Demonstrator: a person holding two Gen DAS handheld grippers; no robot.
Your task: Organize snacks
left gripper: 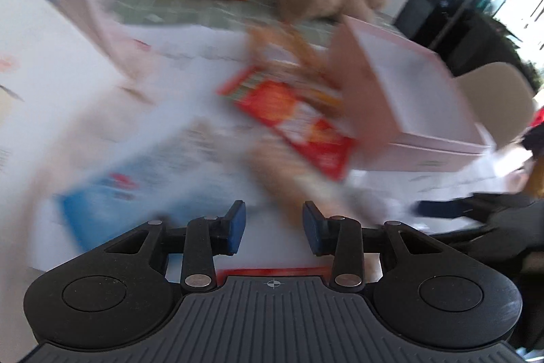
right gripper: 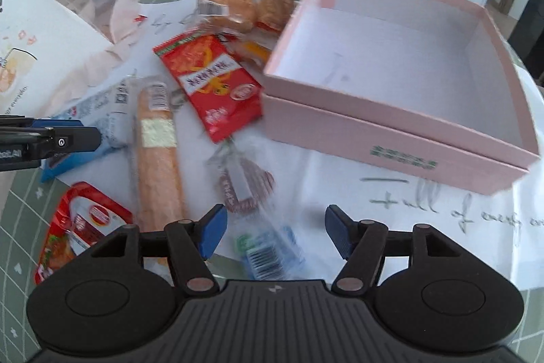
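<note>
We see 1 empty pink cardboard box (right gripper: 401,63) at right of the right wrist view, with roughly 8 loose snack packets at left. Sorting seems barely begun. Our right gripper (right gripper: 275,232), jaws apart and empty, hovers above a clear-wrapped snack (right gripper: 246,184); next, lowering onto it. Our left gripper (left gripper: 273,227) is likewise spread, empty.

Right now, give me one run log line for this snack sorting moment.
left gripper: open, holding nothing | right gripper: open, holding nothing | pink box: no snacks inside | red packet: on table beside box
</note>
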